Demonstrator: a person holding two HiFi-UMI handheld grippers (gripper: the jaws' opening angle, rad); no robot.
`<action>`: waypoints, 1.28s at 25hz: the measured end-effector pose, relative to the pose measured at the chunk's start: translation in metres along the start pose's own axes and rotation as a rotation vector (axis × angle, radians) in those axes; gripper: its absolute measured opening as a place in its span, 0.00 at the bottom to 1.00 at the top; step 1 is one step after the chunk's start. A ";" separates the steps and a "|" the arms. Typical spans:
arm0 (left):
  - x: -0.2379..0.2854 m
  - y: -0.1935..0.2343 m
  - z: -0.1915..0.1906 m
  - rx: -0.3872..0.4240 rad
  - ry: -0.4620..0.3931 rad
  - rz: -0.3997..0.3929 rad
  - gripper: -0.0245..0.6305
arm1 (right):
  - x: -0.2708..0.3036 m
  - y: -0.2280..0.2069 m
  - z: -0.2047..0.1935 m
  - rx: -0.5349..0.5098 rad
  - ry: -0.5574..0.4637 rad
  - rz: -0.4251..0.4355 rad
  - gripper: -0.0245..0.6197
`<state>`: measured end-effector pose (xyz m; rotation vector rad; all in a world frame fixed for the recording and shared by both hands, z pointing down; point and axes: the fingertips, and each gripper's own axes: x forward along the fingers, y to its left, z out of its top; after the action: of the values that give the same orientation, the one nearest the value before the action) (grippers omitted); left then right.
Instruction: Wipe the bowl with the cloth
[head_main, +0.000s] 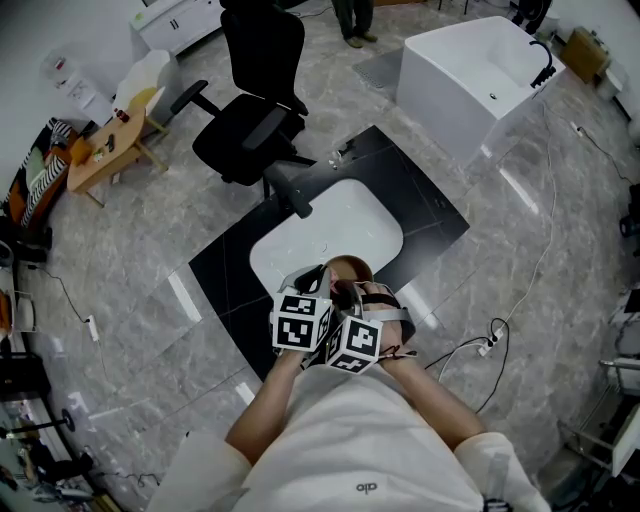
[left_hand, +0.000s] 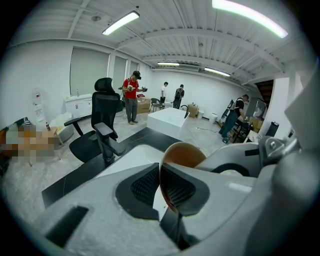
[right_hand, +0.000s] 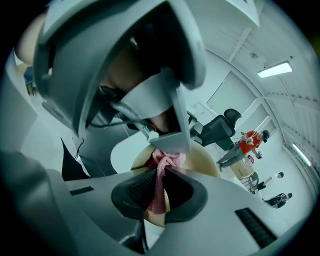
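- Nearly closed, left gripper (left_hand: 161, 186) jaws clamp the bowl (left_hand: 182, 152) by its rim
- right gripper (right_hand: 159, 192) jaws pinch the pink cloth (right_hand: 161, 172), which reaches into the bowl
- bowl held above the white sink (head_main: 330, 235)

- The head view is taken from above, aimed steeply down at the left gripper (head_main: 318, 282) and the right gripper (head_main: 366, 296), held close over the black desk (head_main: 405, 190).
- The left gripper view is set just behind its jaws and faced level across the room.
- The right gripper view is tilted upward, filled closely by the left gripper.
- The bowl (head_main: 345, 266) and office chair (head_main: 250, 120) are shared by all three.
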<state>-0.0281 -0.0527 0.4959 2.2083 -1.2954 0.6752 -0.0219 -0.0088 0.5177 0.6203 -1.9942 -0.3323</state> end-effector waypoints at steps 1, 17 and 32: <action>0.000 0.000 0.000 -0.001 -0.004 -0.001 0.07 | -0.001 -0.001 0.003 0.016 -0.014 0.004 0.08; 0.001 0.014 -0.010 -0.023 0.026 0.000 0.08 | 0.004 -0.016 -0.032 -0.011 0.084 -0.058 0.08; -0.003 -0.005 0.002 -0.036 0.019 -0.076 0.08 | 0.005 -0.041 -0.022 -0.054 0.058 -0.151 0.08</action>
<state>-0.0243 -0.0496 0.4913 2.2054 -1.1983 0.6373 0.0075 -0.0453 0.5125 0.7401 -1.8814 -0.4538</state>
